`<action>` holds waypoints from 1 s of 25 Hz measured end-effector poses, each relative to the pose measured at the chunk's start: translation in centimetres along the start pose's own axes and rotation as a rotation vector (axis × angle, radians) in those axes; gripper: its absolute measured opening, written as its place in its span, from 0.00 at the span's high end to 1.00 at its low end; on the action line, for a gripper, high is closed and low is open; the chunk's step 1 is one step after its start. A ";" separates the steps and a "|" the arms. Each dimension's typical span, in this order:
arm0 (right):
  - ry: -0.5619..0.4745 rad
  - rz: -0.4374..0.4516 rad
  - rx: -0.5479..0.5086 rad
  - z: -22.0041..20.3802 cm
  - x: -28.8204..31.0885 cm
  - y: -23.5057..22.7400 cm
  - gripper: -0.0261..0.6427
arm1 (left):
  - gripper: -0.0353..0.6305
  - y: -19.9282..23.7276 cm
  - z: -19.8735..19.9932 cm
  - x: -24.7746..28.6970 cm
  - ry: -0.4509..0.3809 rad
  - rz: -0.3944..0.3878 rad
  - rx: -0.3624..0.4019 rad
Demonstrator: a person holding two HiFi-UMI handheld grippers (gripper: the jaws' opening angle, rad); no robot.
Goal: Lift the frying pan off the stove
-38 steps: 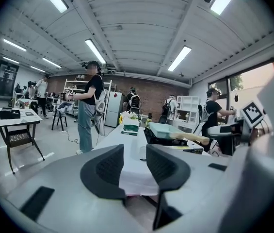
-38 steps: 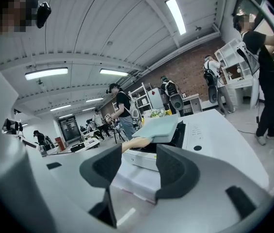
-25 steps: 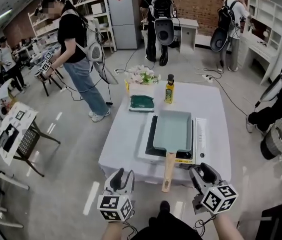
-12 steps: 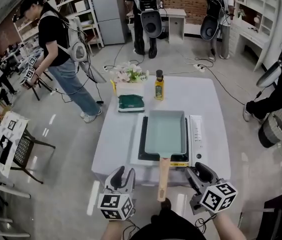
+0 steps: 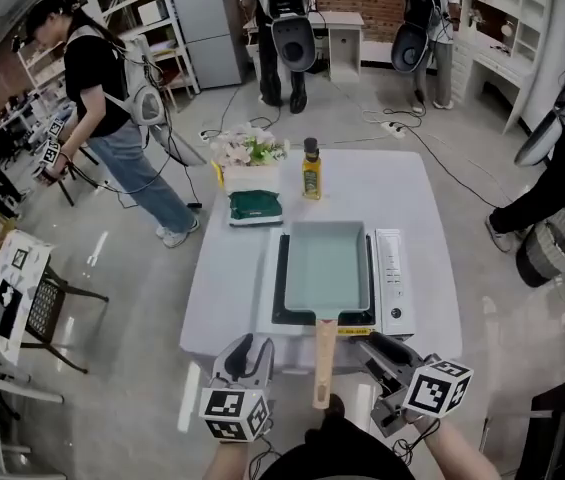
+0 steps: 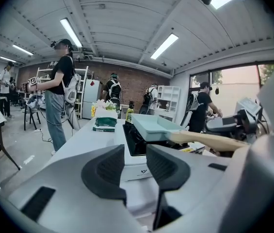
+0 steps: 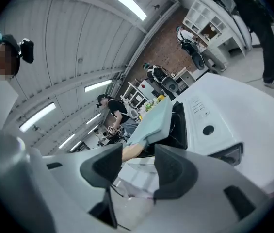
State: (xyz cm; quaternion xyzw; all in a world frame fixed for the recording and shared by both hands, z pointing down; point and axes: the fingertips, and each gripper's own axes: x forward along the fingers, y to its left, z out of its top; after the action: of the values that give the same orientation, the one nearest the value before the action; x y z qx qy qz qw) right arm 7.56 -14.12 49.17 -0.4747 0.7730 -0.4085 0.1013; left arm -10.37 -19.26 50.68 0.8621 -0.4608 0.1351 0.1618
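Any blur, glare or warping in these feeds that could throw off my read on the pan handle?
Head view: even light, sharp, only fisheye bowing at the edges; the frying pan and its wooden handle read clearly. Left gripper view: heavy fisheye, dark corners, left tongs soft up close, window washed out. Right gripper view: horizon rolled, ceiling strips glaring, right tongs slightly soft.

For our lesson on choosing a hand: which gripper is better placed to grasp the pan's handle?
Probably right. The right gripper is angled at the handle, which shows in its open jaws' gap; the left gripper sees it off to one side.
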 end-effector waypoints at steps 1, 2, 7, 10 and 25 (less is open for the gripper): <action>0.007 0.024 0.038 -0.1 0.3 0.2 0.66 | 0.77 0.1 -0.1 0.1 0.003 0.001 0.000; 0.014 0.047 0.076 -0.1 0.6 0.5 0.66 | 0.77 0.1 -0.2 0.2 0.006 0.003 -0.003; 0.058 0.167 0.201 0.0 2.2 2.4 0.63 | 0.77 0.6 -0.3 0.2 0.013 0.018 -0.018; 0.106 0.201 0.199 -0.4 3.3 3.1 0.61 | 0.77 0.8 -0.4 0.1 0.017 0.021 -0.021; 0.237 0.268 0.314 -1.2 7.1 2.8 0.59 | 0.77 2.4 -1.6 -0.3 0.043 0.065 -0.062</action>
State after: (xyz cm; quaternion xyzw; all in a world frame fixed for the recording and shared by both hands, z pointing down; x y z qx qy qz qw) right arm 1.31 -18.68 49.57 -0.2953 0.7625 -0.5594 0.1358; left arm -12.69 -19.61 52.38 0.8381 -0.4890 0.1446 0.1938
